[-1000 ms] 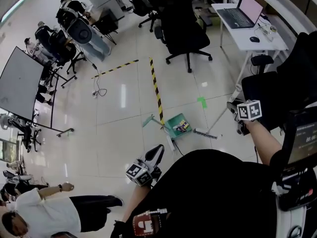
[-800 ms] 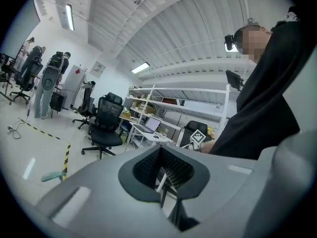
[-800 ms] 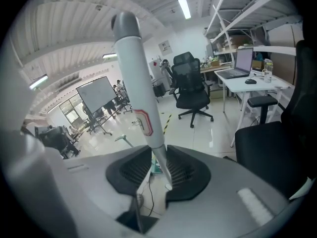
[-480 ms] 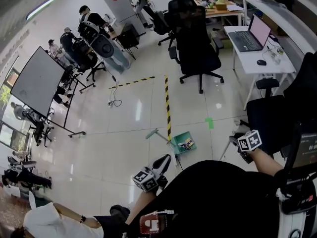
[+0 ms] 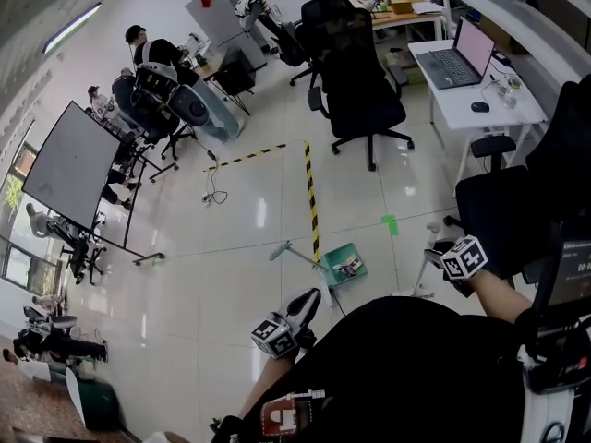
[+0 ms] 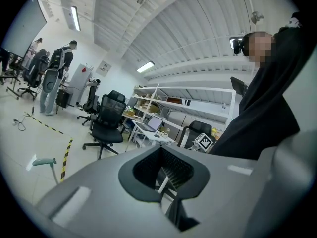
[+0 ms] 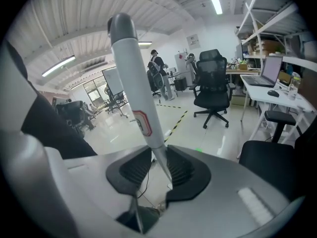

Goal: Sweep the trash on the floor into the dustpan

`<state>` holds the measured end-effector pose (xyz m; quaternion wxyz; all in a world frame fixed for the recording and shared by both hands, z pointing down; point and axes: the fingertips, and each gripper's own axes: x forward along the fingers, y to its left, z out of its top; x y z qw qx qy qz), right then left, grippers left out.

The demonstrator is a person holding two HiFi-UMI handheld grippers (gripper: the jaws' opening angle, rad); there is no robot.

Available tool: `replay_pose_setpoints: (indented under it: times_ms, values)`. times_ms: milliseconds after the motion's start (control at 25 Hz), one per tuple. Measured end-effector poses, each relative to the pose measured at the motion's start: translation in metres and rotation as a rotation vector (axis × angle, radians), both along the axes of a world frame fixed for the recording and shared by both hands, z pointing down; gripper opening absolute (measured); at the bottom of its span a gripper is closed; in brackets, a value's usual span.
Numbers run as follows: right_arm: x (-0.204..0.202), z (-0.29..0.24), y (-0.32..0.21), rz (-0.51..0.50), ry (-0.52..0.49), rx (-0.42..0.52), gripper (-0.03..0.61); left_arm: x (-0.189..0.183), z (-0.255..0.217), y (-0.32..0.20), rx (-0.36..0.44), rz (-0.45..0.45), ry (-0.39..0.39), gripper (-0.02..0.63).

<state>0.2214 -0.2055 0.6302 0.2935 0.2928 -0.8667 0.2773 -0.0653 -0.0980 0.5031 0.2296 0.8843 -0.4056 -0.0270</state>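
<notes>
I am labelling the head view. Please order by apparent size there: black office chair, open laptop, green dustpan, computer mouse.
1. black office chair, clearly largest
2. open laptop, on a desk nearer the camera, so its lead is unsure
3. green dustpan
4. computer mouse, clearly smallest

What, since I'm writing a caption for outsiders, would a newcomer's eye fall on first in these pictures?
Probably the green dustpan on the glossy floor at the middle of the head view, with litter in it, close to the end of the yellow-and-black tape line. In the right gripper view, the pale broom handle looms large, clamped in the right hand-held gripper.
</notes>
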Motion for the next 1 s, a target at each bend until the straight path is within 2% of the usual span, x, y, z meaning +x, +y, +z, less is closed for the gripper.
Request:
replay_pose_setpoints:
  times_ms: [320,480,760,880,1000]
  values:
    - [-0.014,-0.011,0.006,0.081,0.041,-0.001,0.091,-0.033,0.005,-0.007,0.042,0.06,0.065,-0.003]
    - [-0.042,-0.02,0.011,0.127,0.037,-0.002,0.091,-0.077,0.005,0.001,0.072,0.08,0.021,-0.003]
    - [-0.123,-0.043,0.036,0.16,0.092,0.013,0.087,-0.188,0.012,0.033,0.058,0.082,0.038,-0.005]
    - [-0.144,-0.051,0.05,0.207,0.097,0.018,0.085,-0.211,0.024,0.042,0.043,0.141,0.02,-0.004]
    - [-0.154,-0.056,0.068,0.239,0.095,0.008,0.083,-0.213,0.033,0.049,0.029,0.201,0.032,-0.003]
